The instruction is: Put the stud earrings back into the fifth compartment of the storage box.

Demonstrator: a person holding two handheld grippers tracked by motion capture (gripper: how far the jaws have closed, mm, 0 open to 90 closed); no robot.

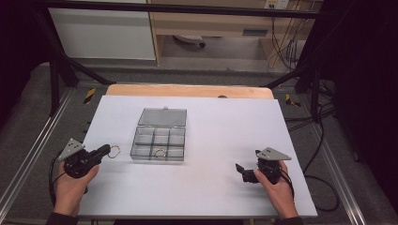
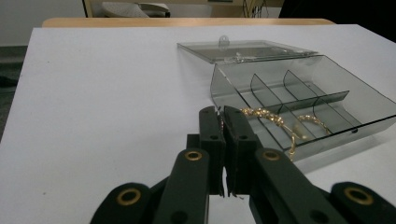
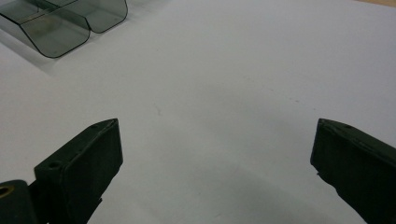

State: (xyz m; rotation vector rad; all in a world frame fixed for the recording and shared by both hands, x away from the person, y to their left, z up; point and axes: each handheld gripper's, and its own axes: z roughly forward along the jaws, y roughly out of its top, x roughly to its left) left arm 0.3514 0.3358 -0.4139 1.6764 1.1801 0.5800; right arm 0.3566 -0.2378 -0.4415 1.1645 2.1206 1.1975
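On the white table [image 1: 211, 187] the left gripper [image 2: 223, 122] pinches a light, limp gold chain [image 2: 268, 116] beside the smoky box [image 2: 299, 105], right gripper [image 3: 215, 163] spread.

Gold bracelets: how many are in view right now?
2. One bracelet is pinched in the left tool, left of the box; the other bracelet lies in the box's near middle compartment. None seem hidden.

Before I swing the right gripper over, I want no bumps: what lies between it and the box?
Nothing: bare white table runs from the open right gripper to the box, as the high view shows.
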